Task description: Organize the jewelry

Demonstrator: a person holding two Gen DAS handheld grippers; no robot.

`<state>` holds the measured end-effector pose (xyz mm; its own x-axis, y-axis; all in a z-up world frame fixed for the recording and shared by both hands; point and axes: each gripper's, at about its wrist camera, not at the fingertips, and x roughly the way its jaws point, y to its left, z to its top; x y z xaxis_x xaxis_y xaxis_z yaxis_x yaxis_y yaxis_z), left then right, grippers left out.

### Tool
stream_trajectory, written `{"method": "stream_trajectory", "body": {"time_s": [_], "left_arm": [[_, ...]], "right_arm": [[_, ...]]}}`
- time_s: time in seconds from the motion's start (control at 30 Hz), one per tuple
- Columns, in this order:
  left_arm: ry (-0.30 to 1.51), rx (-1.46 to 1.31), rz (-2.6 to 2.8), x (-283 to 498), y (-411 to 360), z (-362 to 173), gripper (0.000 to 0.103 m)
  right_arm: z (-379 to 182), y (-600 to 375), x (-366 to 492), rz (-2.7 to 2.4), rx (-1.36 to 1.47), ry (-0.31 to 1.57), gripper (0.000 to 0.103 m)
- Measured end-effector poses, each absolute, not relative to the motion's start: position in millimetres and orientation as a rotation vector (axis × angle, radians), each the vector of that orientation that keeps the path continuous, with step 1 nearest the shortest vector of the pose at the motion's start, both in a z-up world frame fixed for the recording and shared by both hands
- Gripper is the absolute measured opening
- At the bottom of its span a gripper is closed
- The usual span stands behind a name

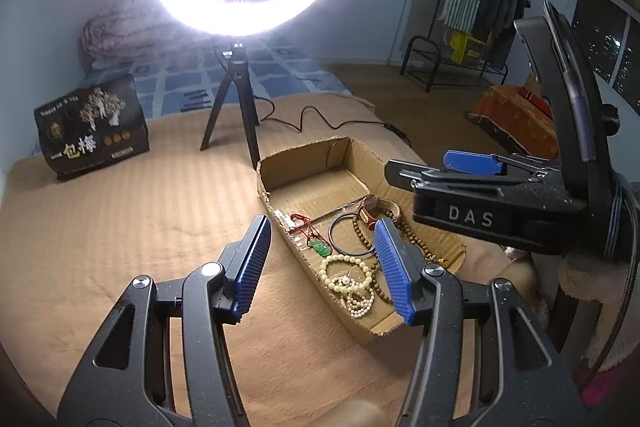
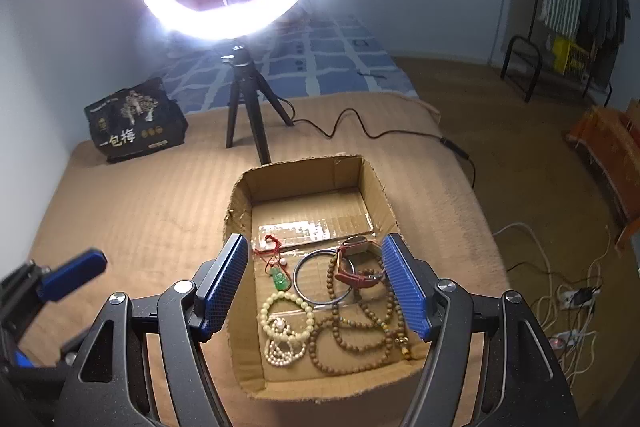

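Note:
An open cardboard box point(image 2: 240, 203) point(image 1: 276, 167) sits on the tan blanket. Inside lie a green pendant on red cord point(image 2: 280, 279) point(image 1: 320, 247), a dark bangle point(image 2: 298, 275) point(image 1: 334, 231), a cream bead bracelet point(image 2: 288, 311) point(image 1: 344, 269), a small pearl strand point(image 2: 282, 351), a brown bead necklace point(image 2: 352, 339) and a red-strapped watch point(image 2: 354, 269) point(image 1: 372, 207). My right gripper point(image 2: 320, 287) is open and empty above the box. My left gripper point(image 1: 324, 267) is open and empty at the box's left side. The right gripper also shows in the left wrist view point(image 1: 460, 171).
A ring light on a tripod point(image 2: 244, 95) stands behind the box, its cable point(image 2: 360, 127) trailing right. A black printed bag point(image 2: 136, 123) sits at back left. Cables and a power strip point(image 2: 572, 295) lie on the floor at right. A clothes rack point(image 2: 560, 27) stands far right.

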<state>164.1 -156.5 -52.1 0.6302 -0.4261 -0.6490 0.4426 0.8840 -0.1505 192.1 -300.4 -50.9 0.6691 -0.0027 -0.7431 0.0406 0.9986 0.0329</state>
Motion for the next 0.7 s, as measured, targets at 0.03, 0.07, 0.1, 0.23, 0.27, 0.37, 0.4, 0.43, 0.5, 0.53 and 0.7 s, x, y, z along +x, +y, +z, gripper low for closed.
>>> {"method": "stream_trajectory", "body": {"time_s": [0.03, 0.07, 0.1, 0.23, 0.27, 0.37, 0.4, 0.43, 0.5, 0.53, 0.7], "left_arm": [[0.730, 0.027, -0.497, 160, -154, -49, 0.056], [0.722, 0.030, -0.496, 156, -151, -47, 0.056], [0.717, 0.033, -0.495, 153, -149, -45, 0.057], [0.683, 0.049, -0.487, 134, -136, -37, 0.068], [0.678, 0.058, -0.489, 128, -134, -36, 0.068], [0.671, 0.097, -0.489, 112, -127, -34, 0.069], [0.669, 0.106, -0.490, 110, -125, -34, 0.070], [0.666, 0.117, -0.491, 105, -123, -33, 0.074], [0.659, 0.137, -0.488, 94, -118, -34, 0.080], [0.656, 0.141, -0.487, 91, -116, -34, 0.082], [0.652, 0.151, -0.467, 75, -106, -31, 0.084]], "right_arm": [[-48, -298, 188, -0.026, 0.035, 0.829, 0.069], [-45, -295, 183, -0.030, 0.019, 0.818, 0.069], [-42, -293, 177, -0.033, 0.006, 0.809, 0.069], [-32, -285, 158, -0.027, -0.024, 0.778, 0.069], [-29, -283, 152, -0.025, -0.033, 0.768, 0.070], [-22, -279, 135, -0.034, -0.047, 0.730, 0.080], [-20, -278, 128, -0.039, -0.043, 0.714, 0.081], [-18, -277, 123, -0.039, -0.038, 0.704, 0.081], [-16, -275, 115, -0.030, -0.029, 0.695, 0.081], [-14, -274, 111, -0.023, -0.024, 0.690, 0.081], [-12, -270, 94, -0.019, 0.001, 0.654, 0.081]]}}
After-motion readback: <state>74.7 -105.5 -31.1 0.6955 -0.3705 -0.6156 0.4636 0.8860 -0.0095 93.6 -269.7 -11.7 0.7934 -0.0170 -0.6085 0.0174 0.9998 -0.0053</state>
